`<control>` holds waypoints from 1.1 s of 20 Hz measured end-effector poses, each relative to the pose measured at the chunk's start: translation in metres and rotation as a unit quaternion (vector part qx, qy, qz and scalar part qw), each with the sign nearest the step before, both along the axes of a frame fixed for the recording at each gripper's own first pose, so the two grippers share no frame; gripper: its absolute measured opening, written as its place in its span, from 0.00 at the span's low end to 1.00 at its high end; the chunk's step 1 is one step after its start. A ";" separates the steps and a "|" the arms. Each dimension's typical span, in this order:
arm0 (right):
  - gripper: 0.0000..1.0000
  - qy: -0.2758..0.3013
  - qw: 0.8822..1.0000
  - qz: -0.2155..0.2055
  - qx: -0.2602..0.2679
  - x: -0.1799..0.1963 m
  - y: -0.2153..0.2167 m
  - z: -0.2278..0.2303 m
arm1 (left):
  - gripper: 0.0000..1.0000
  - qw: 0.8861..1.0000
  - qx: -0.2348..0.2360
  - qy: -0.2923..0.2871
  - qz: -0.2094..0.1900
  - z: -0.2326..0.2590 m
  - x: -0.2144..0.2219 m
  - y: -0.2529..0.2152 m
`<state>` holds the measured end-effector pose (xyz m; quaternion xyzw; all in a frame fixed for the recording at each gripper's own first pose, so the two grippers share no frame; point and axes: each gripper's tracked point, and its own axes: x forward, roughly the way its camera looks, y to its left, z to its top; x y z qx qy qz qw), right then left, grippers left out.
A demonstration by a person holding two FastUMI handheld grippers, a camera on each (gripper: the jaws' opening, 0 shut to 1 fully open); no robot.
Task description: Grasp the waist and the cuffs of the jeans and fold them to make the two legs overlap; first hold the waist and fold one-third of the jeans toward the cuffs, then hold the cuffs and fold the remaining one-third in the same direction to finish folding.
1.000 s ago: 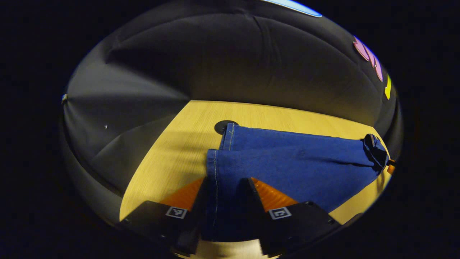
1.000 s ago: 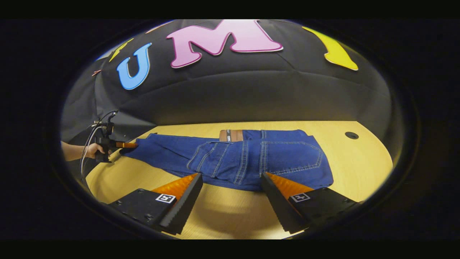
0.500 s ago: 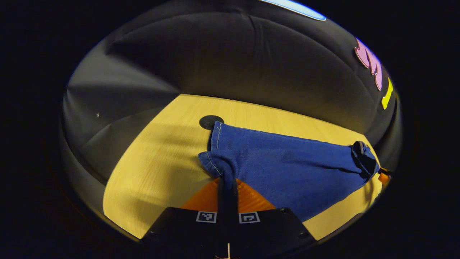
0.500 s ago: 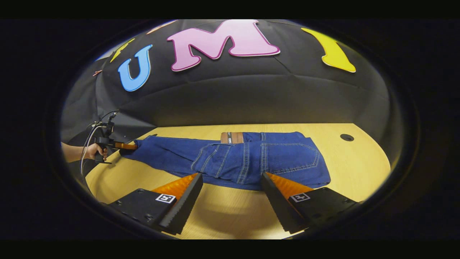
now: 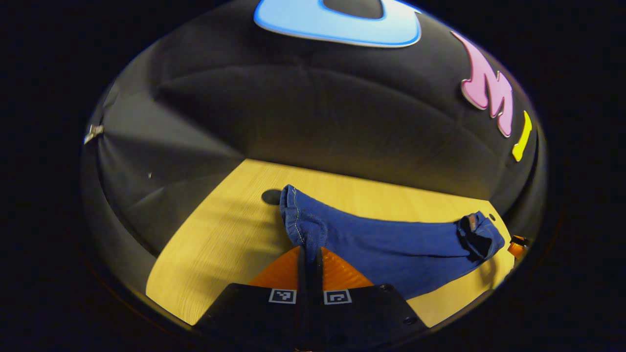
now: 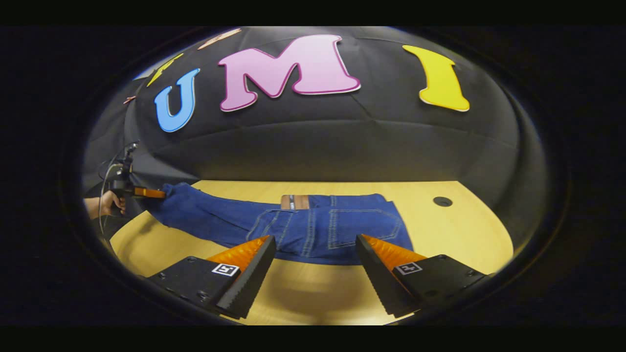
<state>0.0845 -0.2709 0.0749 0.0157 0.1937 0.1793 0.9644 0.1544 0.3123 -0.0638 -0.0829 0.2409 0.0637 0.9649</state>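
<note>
L gripper [image 5: 309, 254] clamped on jeans [image 5: 391, 244] cuff — R gripper [image 6: 315, 266] open, empty.

Left gripper view: mounted on the left gripper [image 5: 309, 259], close above the wooden table [image 5: 220, 244] at its end, facing along the length of the jeans [image 5: 391, 239] toward the far waist end. Cuff fabric directly at the lens; booth wall behind.

Right gripper view: mounted on the right gripper [image 6: 313, 266], low over the table's [image 6: 469, 230] front edge, facing across the table toward the back wall, side-on to the jeans [image 6: 313, 227] at short range.

Shared: same tabletop and same jeans, viewed roughly at right angles. Left gripper [image 6: 146, 192] and holding hand [image 6: 108, 203] visible far off at the left edge of the right gripper view.
</note>
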 end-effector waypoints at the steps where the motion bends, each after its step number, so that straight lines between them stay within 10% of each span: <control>1: 0.94 0.002 1.000 -0.009 0.000 -0.001 -0.011 0.003 | 0.06 1.000 0.020 -0.006 -0.012 0.019 -0.007 -0.011; 11: 0.99 0.007 0.993 -0.120 -0.003 -0.030 -0.157 0.041 | 0.06 0.988 0.029 -0.070 -0.136 0.166 0.018 -0.228; 22: 0.99 -0.004 0.982 -0.187 0.003 -0.072 -0.264 0.070 | 0.06 0.963 -0.023 -0.033 -0.267 0.125 0.073 -0.497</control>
